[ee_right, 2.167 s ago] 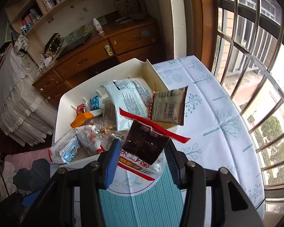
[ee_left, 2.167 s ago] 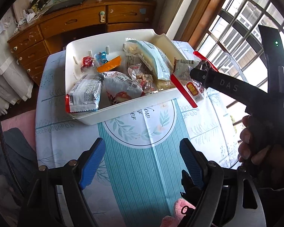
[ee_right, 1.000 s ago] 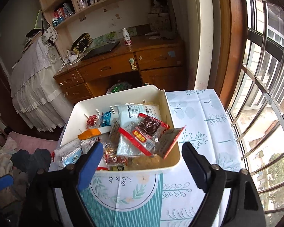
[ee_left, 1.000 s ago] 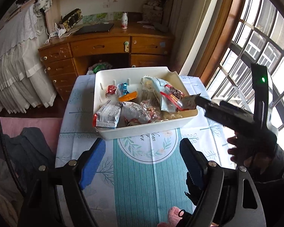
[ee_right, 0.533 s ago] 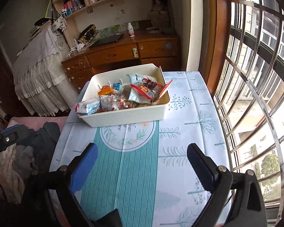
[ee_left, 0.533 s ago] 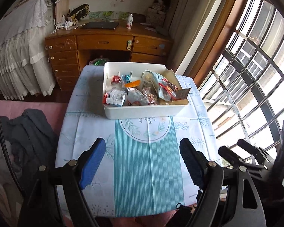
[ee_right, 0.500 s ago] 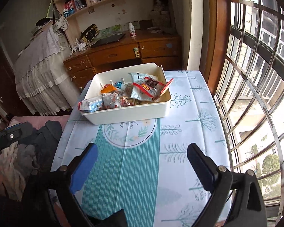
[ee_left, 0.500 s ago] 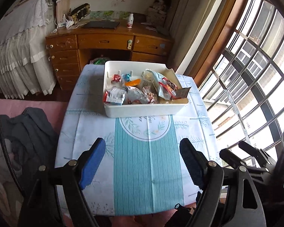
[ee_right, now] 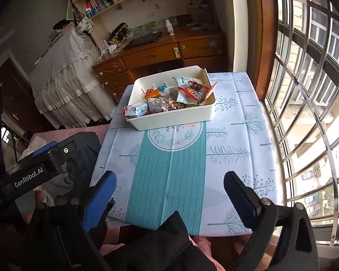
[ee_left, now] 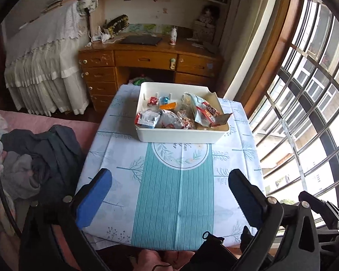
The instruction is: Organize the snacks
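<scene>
Showing: both grippers drawn back from the table, the snacks gathered in one bin.
Bin: a white bin (ee_left: 180, 135) stands on the far half of the table (ee_left: 241, 149), its near wall just over the round leaf emblem of the cloth.
Snacks: the packets lie heaped inside the bin; a red-and-dark packet (ee_left: 206, 113) rests on top of the pile at the right end, with a brown-backed packet (ee_right: 211, 88) propped against the right rim and poking above it.
Change, right gripper: 2.2 s ago it pinched the red-and-dark packet just over the bin; a second ago the packet already lay on the pile and the fingers stood apart. Now the right gripper (ee_right: 169, 192) hangs over the near table edge, jaws spread wide, nothing between them.
Change, left gripper: the left gripper (ee_left: 171, 192) has also backed away, from close above the bin to beyond the near edge; its jaws gape, empty, as in every earlier view.
Table surface: no packet is visible on the cloth outside the bin in either view.
Small items: at the bin's far left, a red sweet, a blue sweet and an orange wedge packet (ee_left: 168, 106) sit near short white pegs; whether those pegs mark compartments cannot be told at this size.
Meaning for the task: the last carried packet is delivered and released, and both tools are withdrawn together, so the gathering appears finished or very nearly so.
Remaining doubt: the propped brown-backed packet may tip outward over the rim if the bin is jostled.
</scene>
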`<move>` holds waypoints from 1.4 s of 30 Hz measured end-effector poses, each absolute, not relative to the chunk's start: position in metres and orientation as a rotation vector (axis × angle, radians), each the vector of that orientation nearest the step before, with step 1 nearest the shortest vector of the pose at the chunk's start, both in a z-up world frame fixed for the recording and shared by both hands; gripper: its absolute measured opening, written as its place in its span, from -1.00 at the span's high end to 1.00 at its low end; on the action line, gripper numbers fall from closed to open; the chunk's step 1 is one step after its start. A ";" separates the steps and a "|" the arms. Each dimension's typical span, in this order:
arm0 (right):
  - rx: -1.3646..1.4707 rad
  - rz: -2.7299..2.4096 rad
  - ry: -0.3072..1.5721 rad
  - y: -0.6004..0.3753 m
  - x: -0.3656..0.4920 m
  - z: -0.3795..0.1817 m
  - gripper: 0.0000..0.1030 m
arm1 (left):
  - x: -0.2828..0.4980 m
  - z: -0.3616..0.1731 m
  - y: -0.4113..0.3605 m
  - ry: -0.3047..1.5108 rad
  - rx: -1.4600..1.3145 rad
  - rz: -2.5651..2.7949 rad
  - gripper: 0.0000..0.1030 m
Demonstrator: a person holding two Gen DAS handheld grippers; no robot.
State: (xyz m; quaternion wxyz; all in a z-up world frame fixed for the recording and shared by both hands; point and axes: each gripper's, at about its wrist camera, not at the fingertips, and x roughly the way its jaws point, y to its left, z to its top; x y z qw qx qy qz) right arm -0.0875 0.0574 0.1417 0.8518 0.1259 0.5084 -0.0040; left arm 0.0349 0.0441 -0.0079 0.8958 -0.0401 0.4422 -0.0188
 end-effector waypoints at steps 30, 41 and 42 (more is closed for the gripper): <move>0.225 -0.018 0.995 0.063 -0.084 0.141 -1.00 | 0.022 0.003 0.045 0.839 -0.029 0.029 -0.99; 0.223 -0.021 1.002 0.065 -0.083 0.138 -1.00 | 0.025 0.001 0.053 0.846 -0.020 0.036 -0.99; 0.223 -0.021 1.005 0.066 -0.084 0.137 -1.00 | 0.025 0.001 0.054 0.847 -0.017 0.038 -0.99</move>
